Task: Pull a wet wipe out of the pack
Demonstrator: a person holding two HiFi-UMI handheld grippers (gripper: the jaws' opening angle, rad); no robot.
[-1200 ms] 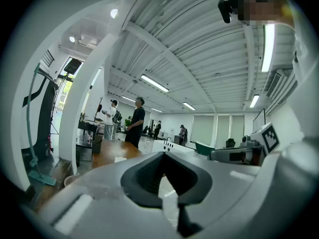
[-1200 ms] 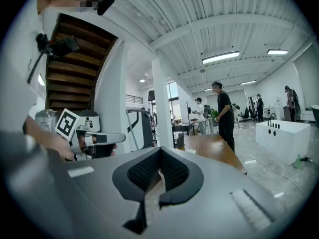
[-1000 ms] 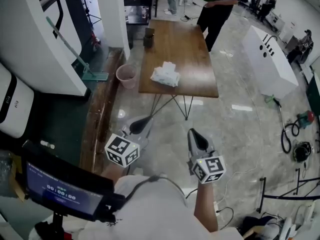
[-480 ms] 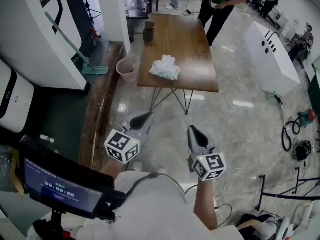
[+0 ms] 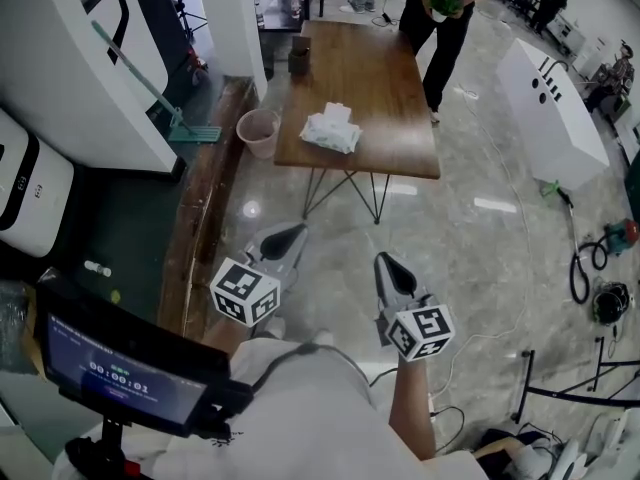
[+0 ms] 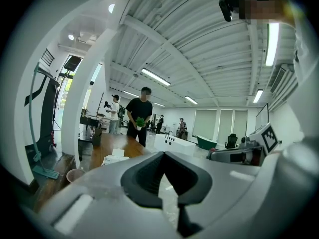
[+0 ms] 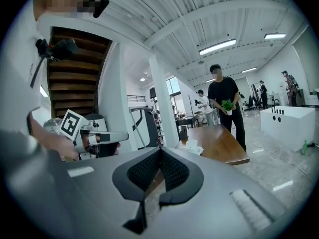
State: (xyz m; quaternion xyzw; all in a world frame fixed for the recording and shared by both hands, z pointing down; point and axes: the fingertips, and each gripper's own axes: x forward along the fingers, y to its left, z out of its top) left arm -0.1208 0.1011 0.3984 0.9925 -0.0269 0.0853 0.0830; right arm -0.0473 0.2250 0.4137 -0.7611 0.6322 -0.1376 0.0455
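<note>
left claw (image 5: 283, 238): jaws together, nothing in them, held out over the floor, well short of the table (image 5: 390, 88)
wipe pack (image 5: 331, 131): sits toward the near left corner of the table, just in from the edge, with a white wipe poking up on top
right claw (image 5: 390, 265): also pinched together and empty, beside the left one
what could go wrong: I reckon the light pack will lift or slide off that near edge if I tug the wipe without pinning it down. A shallow pinch could tear the wipe or drag out several
more trouble: the bucket (image 5: 258, 126) by the table's left corner is right where a dropped pack would land
writing: the pack's label is too small to read; the screen (image 5: 118, 376) at lower left shows digits I can't read for sure
</note>
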